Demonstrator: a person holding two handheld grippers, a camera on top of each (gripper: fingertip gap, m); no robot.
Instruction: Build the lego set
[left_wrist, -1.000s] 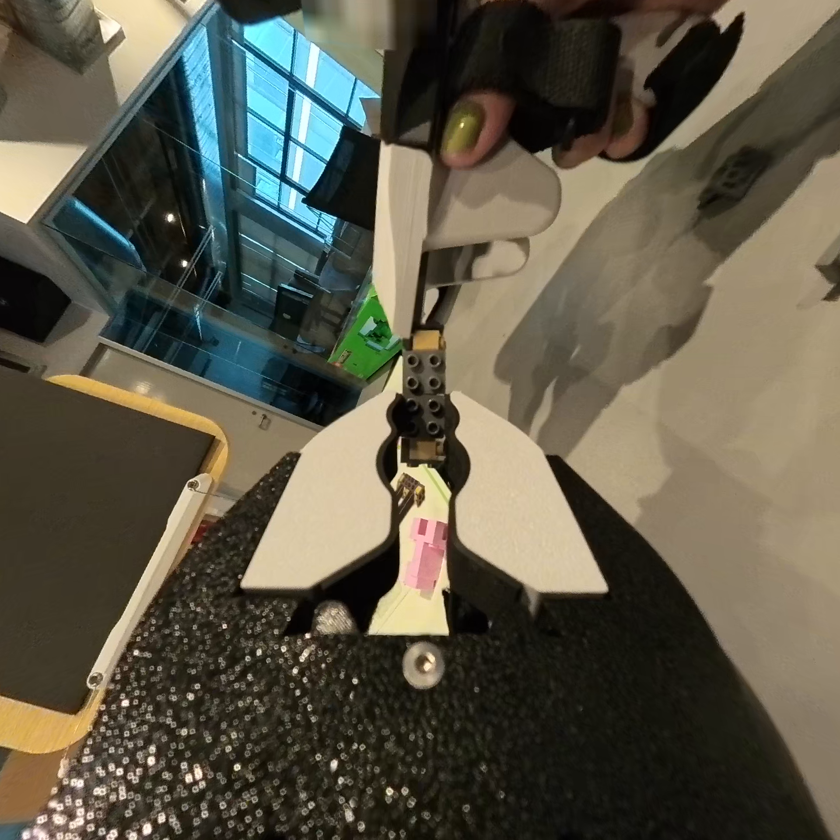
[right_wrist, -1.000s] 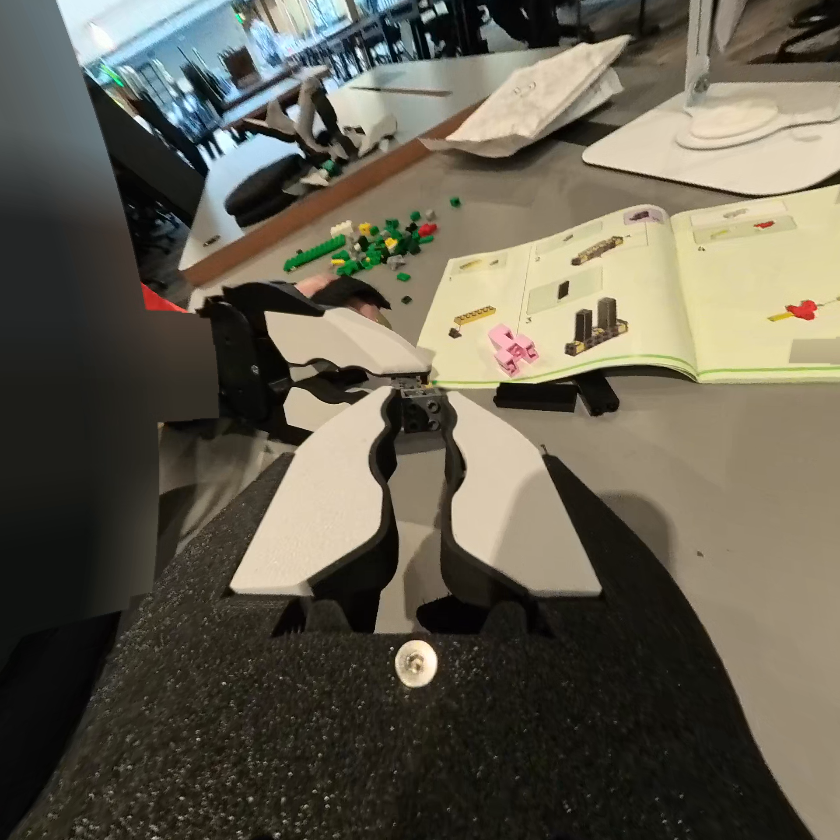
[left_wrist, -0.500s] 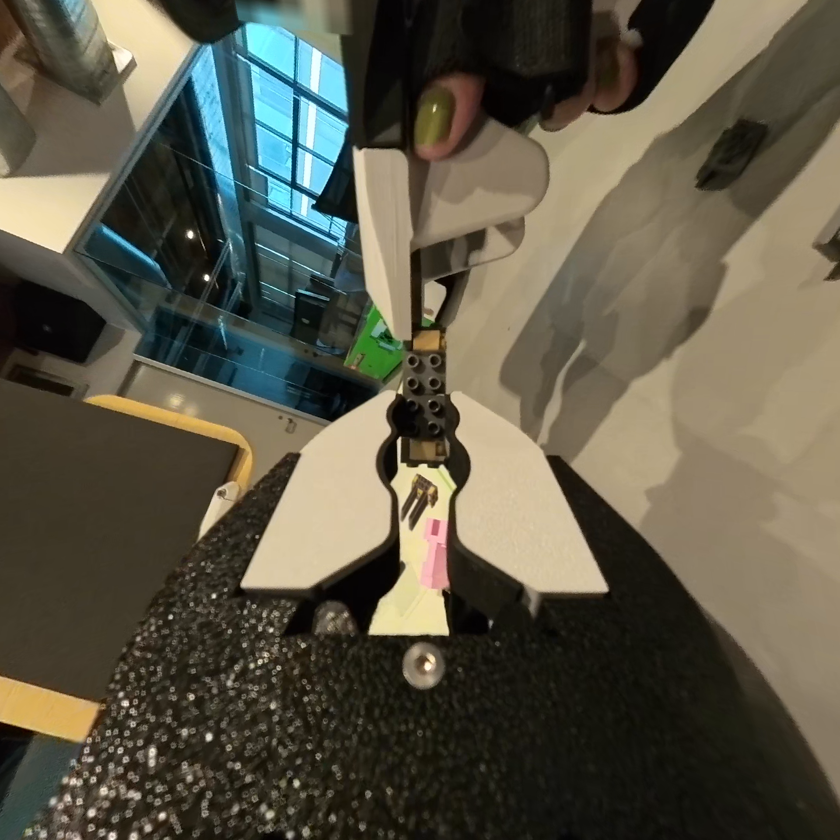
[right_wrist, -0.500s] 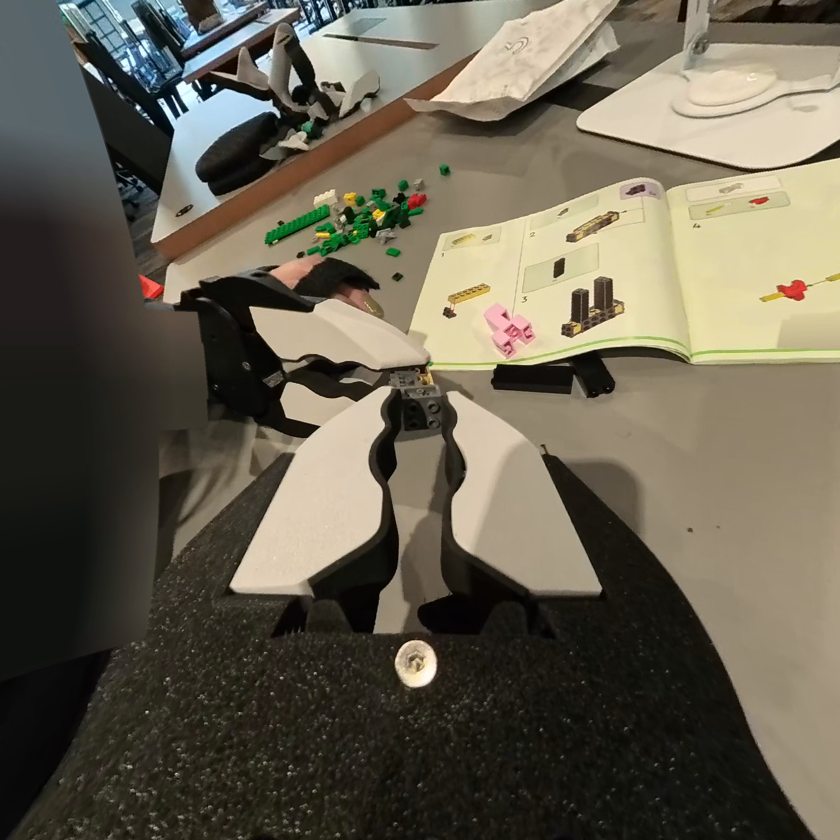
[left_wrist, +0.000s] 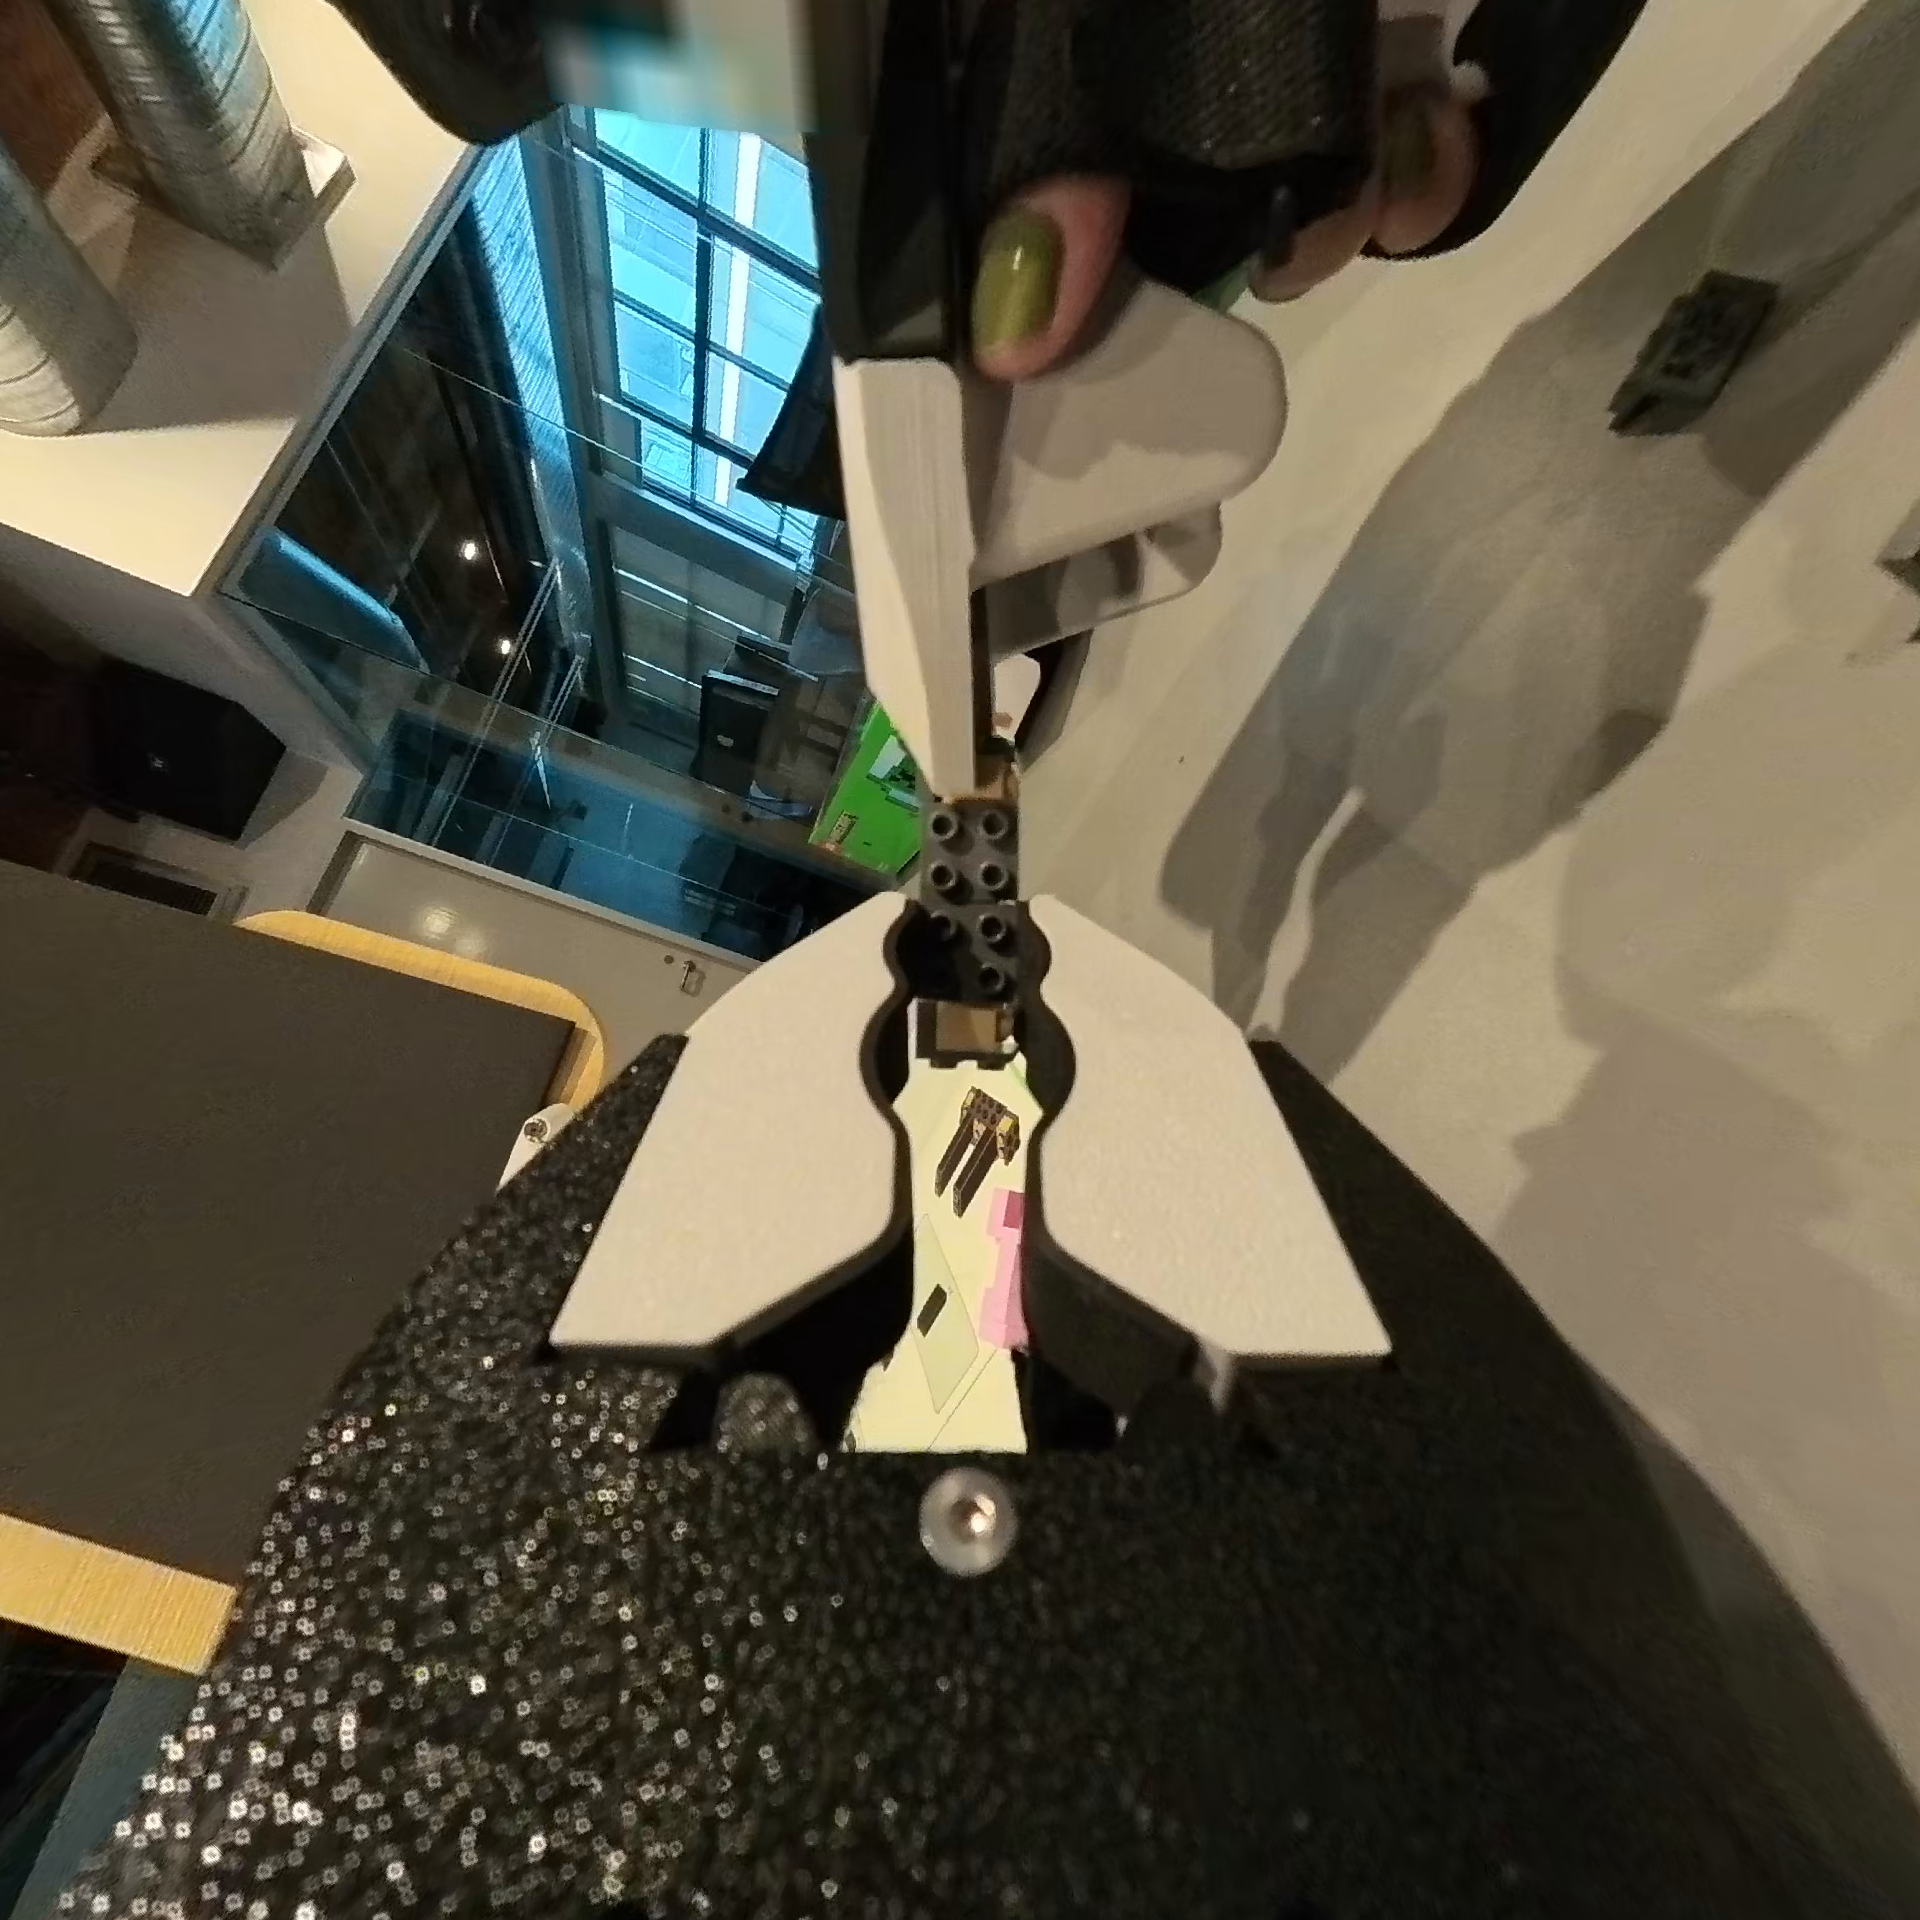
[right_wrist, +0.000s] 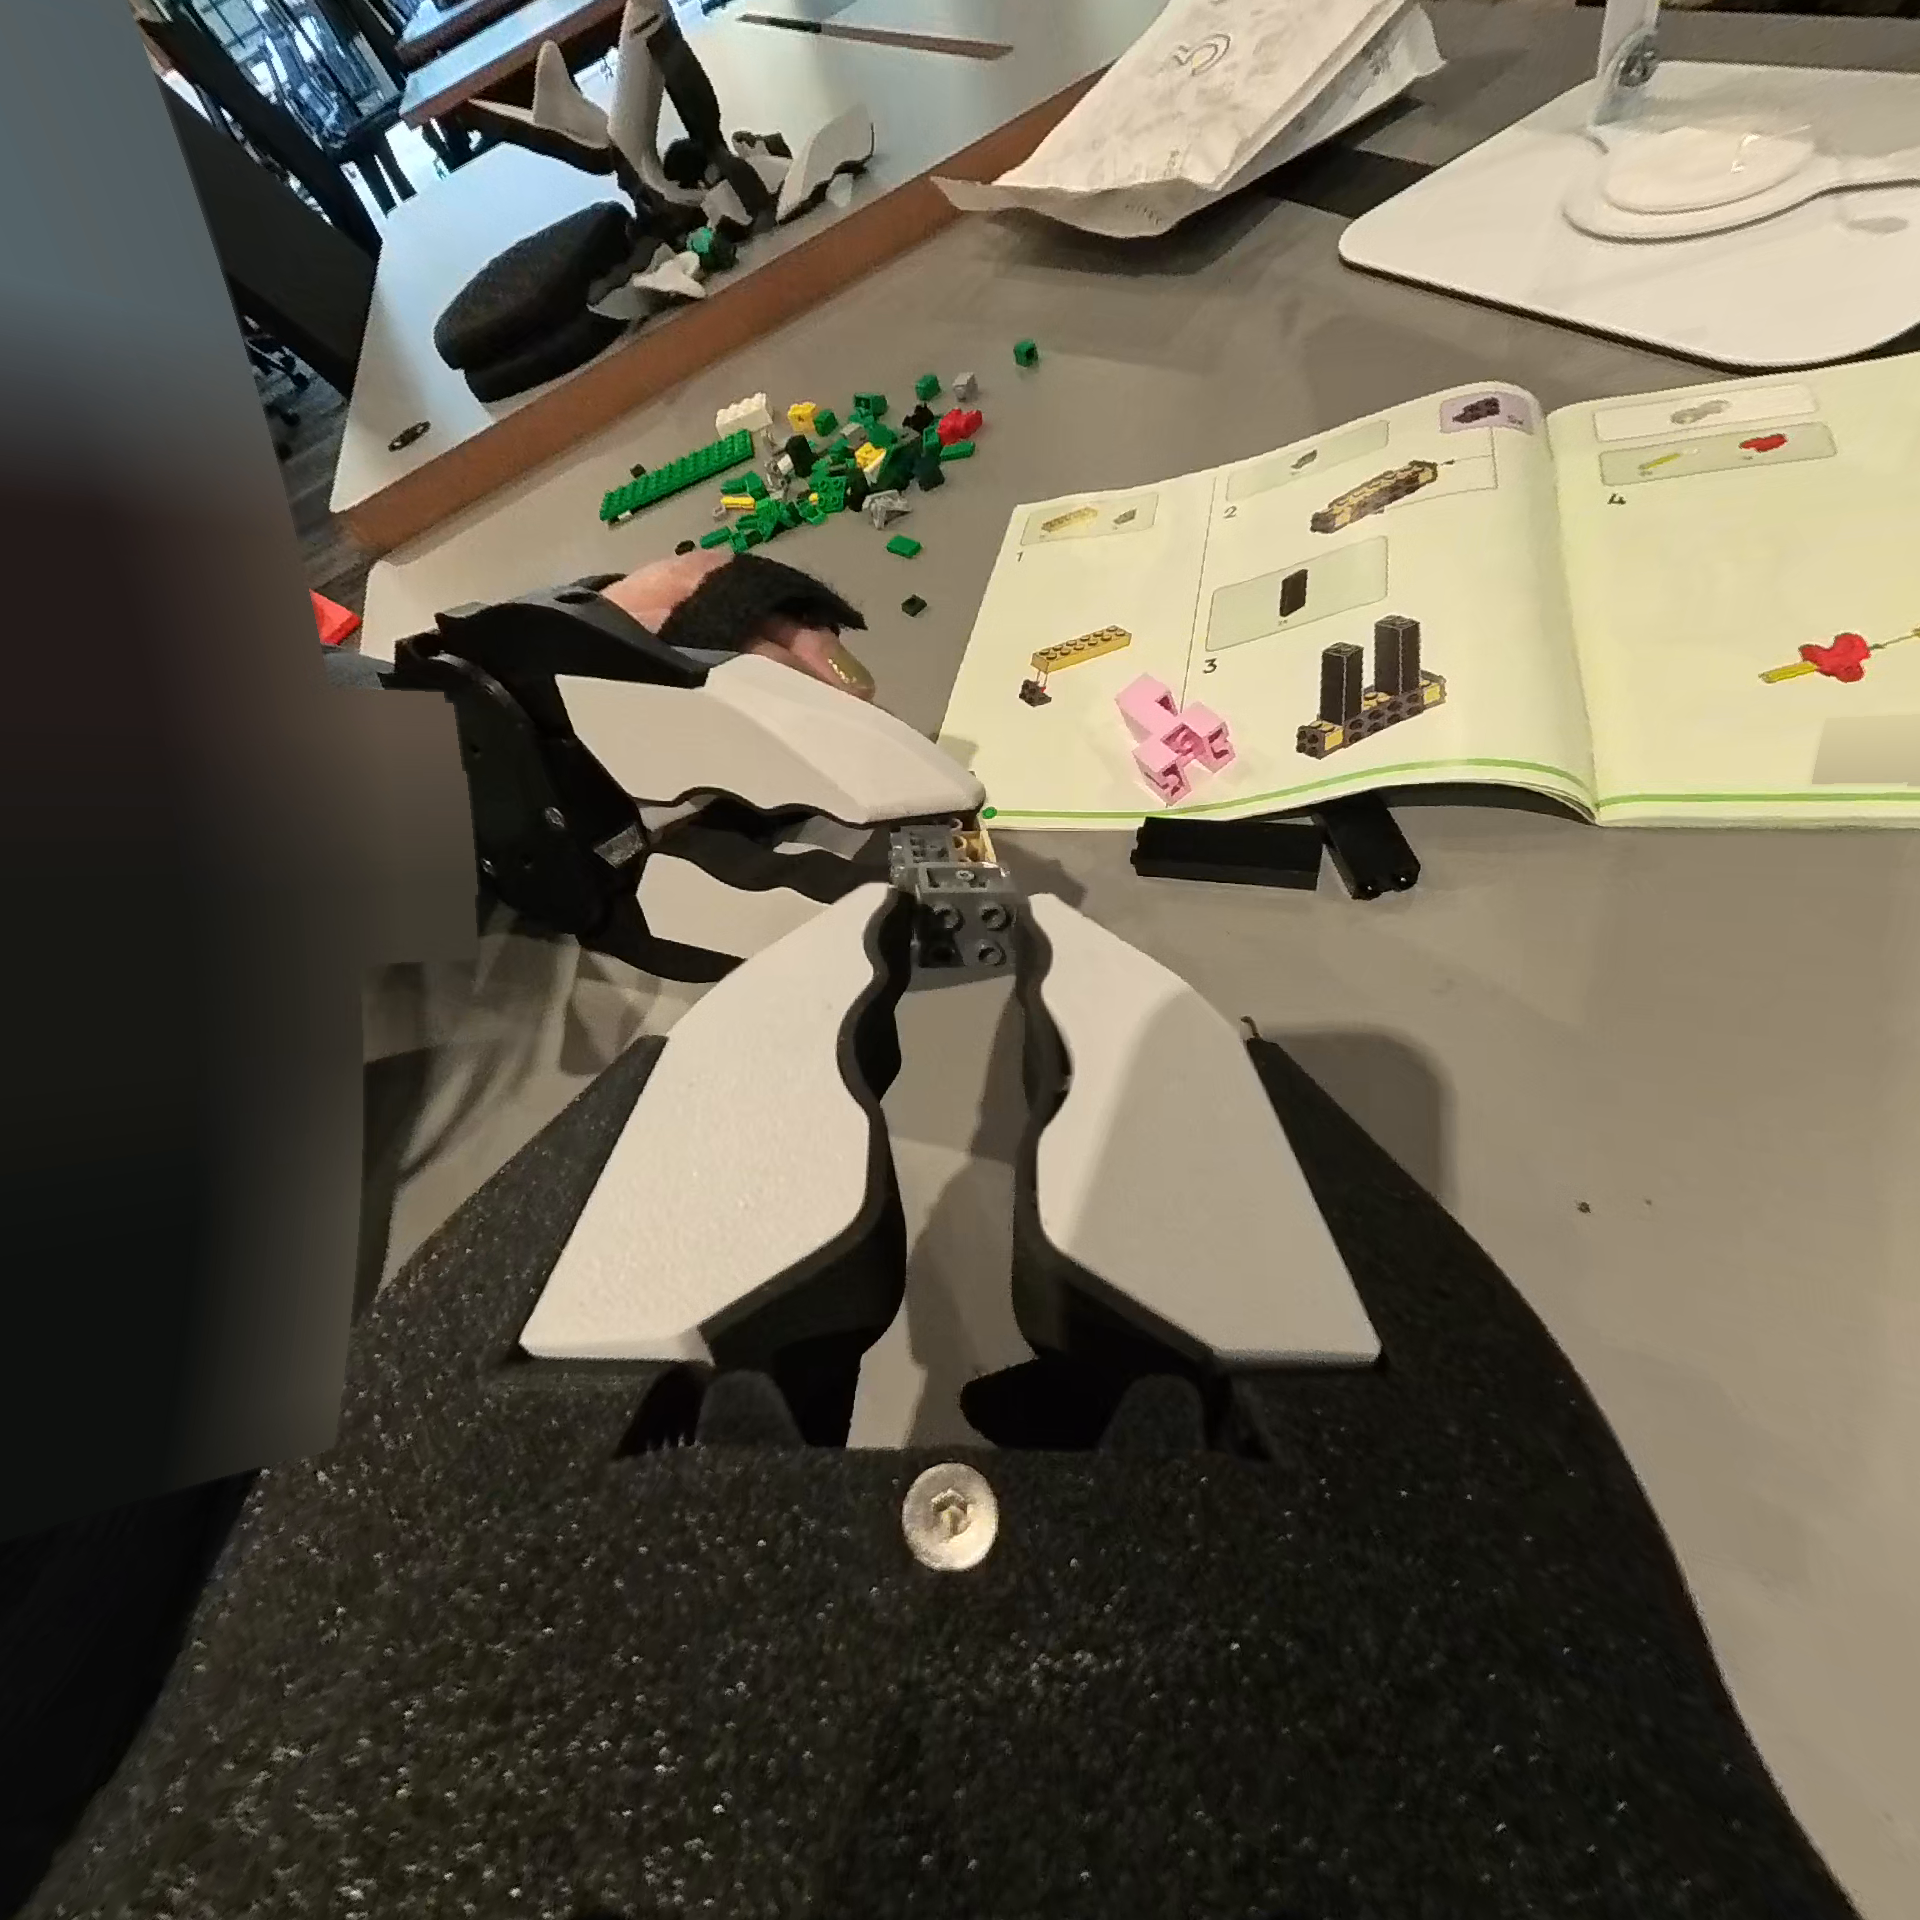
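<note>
A small lego assembly of dark grey studded bricks (left_wrist: 971, 883) with a tan piece under them is held in the air between both grippers. My left gripper (left_wrist: 971, 930) is shut on one end of it. My right gripper (right_wrist: 958, 920) is shut on the dark grey end (right_wrist: 961, 930). In the right wrist view the left gripper (right_wrist: 951, 821) comes in from the left, its tips on the tan and grey part (right_wrist: 951, 844). In the left wrist view the right gripper (left_wrist: 977, 774) comes down from above.
An open instruction booklet (right_wrist: 1351, 582) lies on the grey table (right_wrist: 1507, 1091), with a pink lego pig (right_wrist: 1174, 732) on it. Two black bricks (right_wrist: 1231, 854) lie at its near edge. A pile of loose bricks (right_wrist: 831, 468), a paper bag (right_wrist: 1195, 125) and a white stand base (right_wrist: 1662, 239) are farther back. My left and right fingertips are right by each other.
Both grippers stay shut on the assembly. The pair has shifted a little, so the booklet and the brick pile look lower and nearer in the right wrist view.
</note>
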